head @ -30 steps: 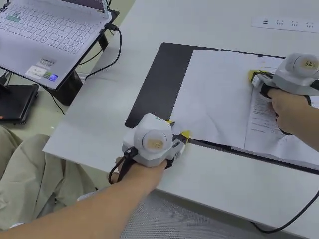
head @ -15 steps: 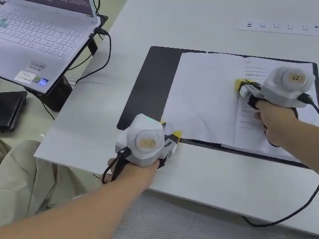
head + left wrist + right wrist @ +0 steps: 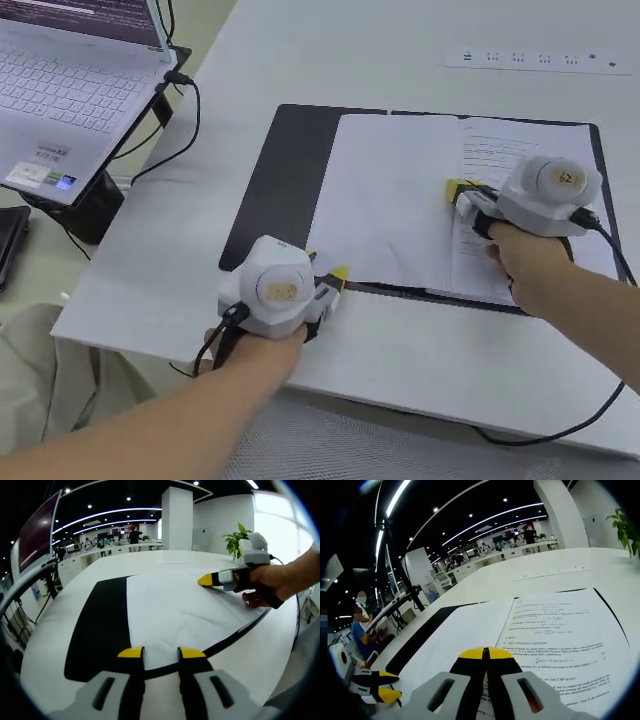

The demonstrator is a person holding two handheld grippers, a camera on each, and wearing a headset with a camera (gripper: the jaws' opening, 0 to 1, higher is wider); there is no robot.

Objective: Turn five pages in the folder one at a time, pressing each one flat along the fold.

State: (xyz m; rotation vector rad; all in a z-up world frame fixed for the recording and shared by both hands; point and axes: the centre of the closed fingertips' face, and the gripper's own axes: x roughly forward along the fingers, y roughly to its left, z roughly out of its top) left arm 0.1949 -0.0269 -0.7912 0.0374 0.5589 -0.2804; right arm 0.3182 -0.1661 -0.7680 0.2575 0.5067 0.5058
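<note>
The left hand-held gripper is sitting at the near edge of the folder, with its jaws standing narrowly apart. The folder is lying open on the desk. Further right, the right hand-held gripper, with its jaws closed together, is bearing on the printed page just beside the fold.

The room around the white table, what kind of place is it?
Most likely a big open office: long ceiling lights over rows of desks, a laptop beside the table, and a potted plant.
</note>
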